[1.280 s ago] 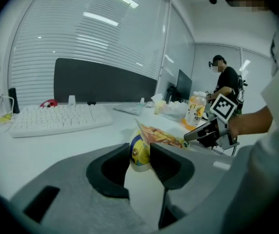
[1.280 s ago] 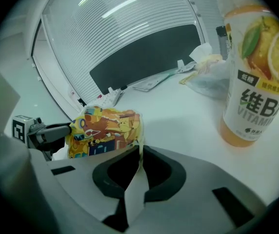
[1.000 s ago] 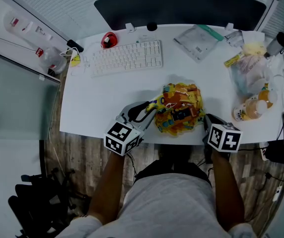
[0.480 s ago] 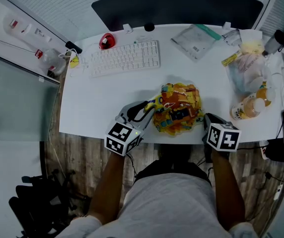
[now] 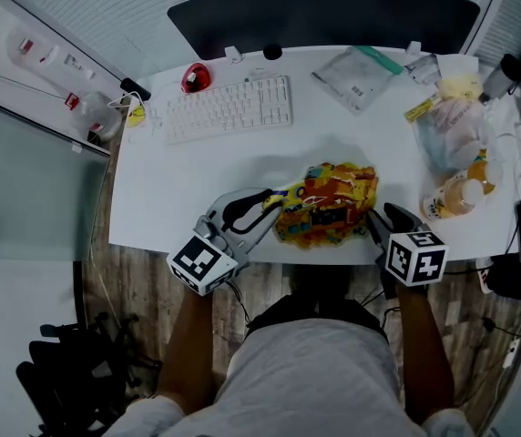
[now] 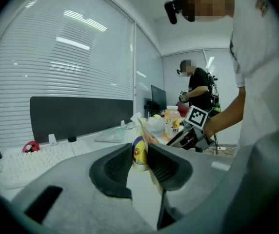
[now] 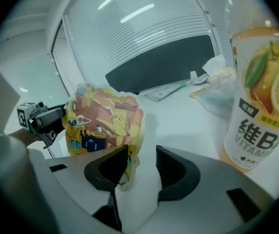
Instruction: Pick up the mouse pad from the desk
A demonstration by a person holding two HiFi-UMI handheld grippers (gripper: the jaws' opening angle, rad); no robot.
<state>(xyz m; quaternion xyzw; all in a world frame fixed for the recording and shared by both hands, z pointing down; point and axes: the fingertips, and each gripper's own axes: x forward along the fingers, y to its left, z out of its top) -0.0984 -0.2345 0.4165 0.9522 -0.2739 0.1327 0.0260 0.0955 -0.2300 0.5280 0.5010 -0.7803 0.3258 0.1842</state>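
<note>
The mouse pad (image 5: 326, 203), yellow and orange with cartoon print, hangs bent just above the near edge of the white desk (image 5: 178, 189). My left gripper (image 5: 274, 206) is shut on its left corner; its jaws have just been closing, and in the left gripper view the pad's edge (image 6: 139, 155) sits pinched between them. My right gripper (image 5: 379, 218) is at the pad's right side. Its jaws (image 7: 142, 162) have just been opening and now stand apart. The pad (image 7: 105, 123) lies beside the left one with no pad pressing on it.
A white keyboard (image 5: 229, 106) and a red mouse (image 5: 197, 76) lie at the back left. An orange drink bottle (image 5: 456, 197) stands close to my right gripper, large in the right gripper view (image 7: 261, 101). Plastic bags (image 5: 456, 121) and a packet (image 5: 359, 73) lie at the back right.
The right gripper's jaws have opened and let go of the pad's right edge. The left gripper has risen and drawn back with the pad, which now spreads wider.
</note>
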